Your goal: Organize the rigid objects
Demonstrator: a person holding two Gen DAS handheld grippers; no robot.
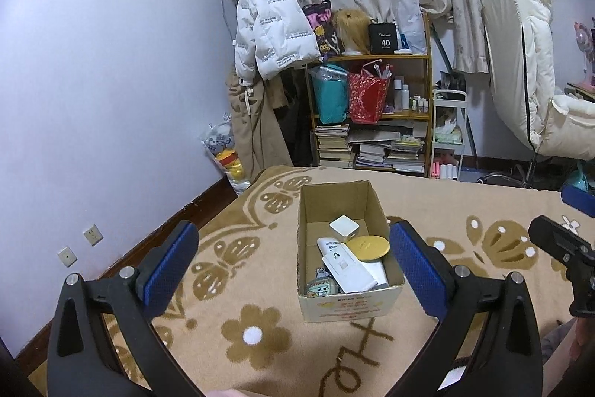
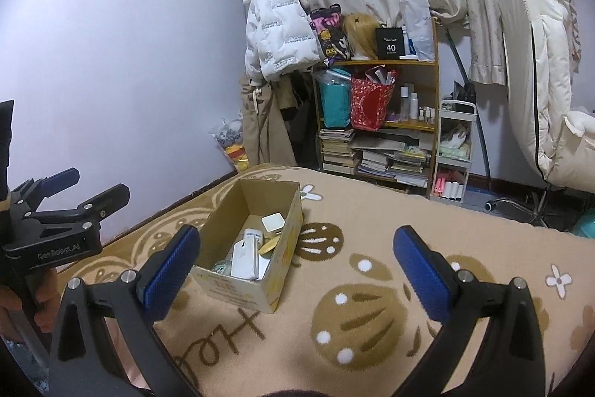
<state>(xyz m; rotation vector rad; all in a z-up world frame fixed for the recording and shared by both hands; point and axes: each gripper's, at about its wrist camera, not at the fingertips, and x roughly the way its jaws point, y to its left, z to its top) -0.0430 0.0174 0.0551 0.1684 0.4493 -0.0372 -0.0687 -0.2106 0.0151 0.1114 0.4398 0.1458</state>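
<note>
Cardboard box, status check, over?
Left gripper and right gripper open, empty. Cardboard box on blanket, already holds items. Nothing blocking it.

A black box (image 2: 389, 42) far beyond the fingers, on the top of the wooden shelf (image 2: 394, 63), is showing a white "40" with smaller unreadable lines around it. The left gripper (image 2: 85, 188), off to the left of the right gripper's fingers, is carrying "GenRobot.AI" on its black body. The white puffer jacket (image 1: 271, 32) hanging beyond the fingers is bearing repeated printed lines too small to read, as is the red print on the cardboard box (image 1: 349, 307) front.
</note>
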